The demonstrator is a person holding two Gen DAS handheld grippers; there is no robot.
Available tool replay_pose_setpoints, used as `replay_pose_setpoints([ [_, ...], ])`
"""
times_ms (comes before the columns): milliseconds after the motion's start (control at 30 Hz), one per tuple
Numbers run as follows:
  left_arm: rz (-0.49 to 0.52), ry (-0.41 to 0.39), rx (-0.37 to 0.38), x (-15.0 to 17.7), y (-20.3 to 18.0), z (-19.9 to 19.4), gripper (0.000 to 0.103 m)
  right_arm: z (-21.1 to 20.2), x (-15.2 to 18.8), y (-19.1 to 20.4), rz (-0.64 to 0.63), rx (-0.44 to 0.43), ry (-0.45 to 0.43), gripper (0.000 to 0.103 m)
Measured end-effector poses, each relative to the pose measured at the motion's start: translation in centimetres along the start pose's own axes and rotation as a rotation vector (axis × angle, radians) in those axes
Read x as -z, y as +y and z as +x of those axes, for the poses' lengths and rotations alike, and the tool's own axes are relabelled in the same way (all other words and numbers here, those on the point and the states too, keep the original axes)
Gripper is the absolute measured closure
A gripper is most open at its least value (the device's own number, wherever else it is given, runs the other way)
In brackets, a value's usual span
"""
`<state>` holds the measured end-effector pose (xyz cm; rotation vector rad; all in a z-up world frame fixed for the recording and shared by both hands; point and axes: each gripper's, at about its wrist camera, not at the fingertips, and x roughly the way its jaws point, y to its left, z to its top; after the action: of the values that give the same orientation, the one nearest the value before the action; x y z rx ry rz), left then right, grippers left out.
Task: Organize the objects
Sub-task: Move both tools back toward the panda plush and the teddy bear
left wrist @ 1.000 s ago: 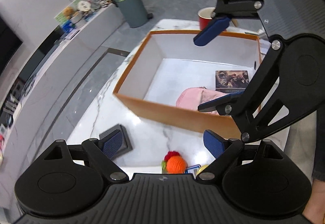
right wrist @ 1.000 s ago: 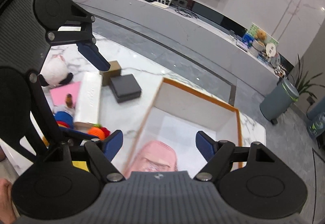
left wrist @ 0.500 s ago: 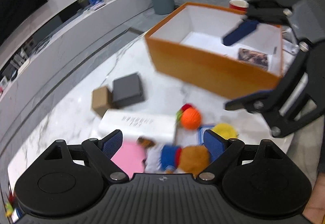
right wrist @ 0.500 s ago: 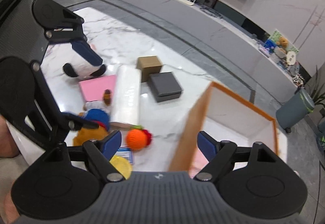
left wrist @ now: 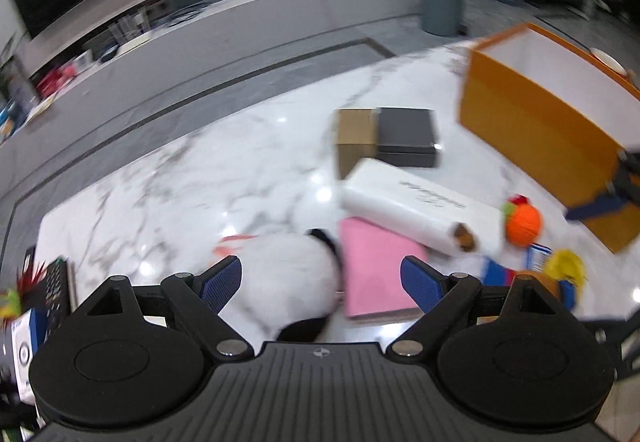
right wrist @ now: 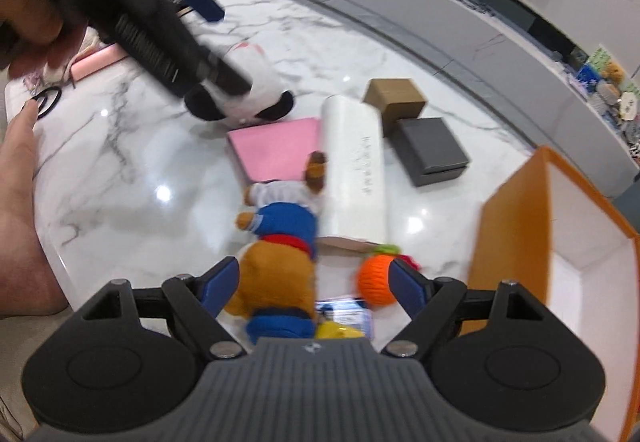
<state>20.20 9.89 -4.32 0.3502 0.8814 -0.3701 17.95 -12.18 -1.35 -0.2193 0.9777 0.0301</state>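
Both hand-held grippers are swinging away from the open orange cardboard box toward the loose clutter, so the box that was filling the views a second ago is now sitting at their right edge. Under the right hand-held gripper a brown plush bear in a blue-and-white outfit is lying on the white marble desk, its long axis running away from the camera, head nearest the jaws and feet pointing at a flat pink book; the blue pads are standing apart to either side of the head, pressing on nothing, probably lining up for a grasp. Just right of it an orange knitted ball is resting beside a long white carton that is leaning on the book. Over a white-and-black plush toy the left hand-held gripper is hovering, its jaws likewise spread and empty. Beyond, a small brown cardboard box and a dark grey lidded box are sitting touching, probably awaiting their turn.
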Motion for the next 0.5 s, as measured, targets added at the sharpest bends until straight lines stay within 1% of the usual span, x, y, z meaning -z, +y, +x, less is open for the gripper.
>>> replay_pose_setpoints([
  [167,-0.122,0.000,-0.032,0.6,3.2,0.8,0.000,1.7,-0.1,0.8,-0.004,-0.029,0.020,0.020],
  [267,-0.178,0.027,-0.019,1.0,3.8,1.9,0.000,2.4,-0.1,1.0,-0.001,-0.037,0.027,0.020],
  [333,-0.264,0.056,-0.015,1.3,4.4,2.8,0.000,3.0,-0.2,1.1,0.002,-0.040,0.031,0.020],
  [400,-0.373,0.073,-0.002,1.3,4.8,3.7,0.000,3.5,-0.3,1.1,0.006,-0.044,0.035,0.020],
  [500,-0.533,0.080,0.012,1.1,5.6,4.7,0.000,4.2,-0.2,1.3,0.010,-0.052,0.041,0.020],
])
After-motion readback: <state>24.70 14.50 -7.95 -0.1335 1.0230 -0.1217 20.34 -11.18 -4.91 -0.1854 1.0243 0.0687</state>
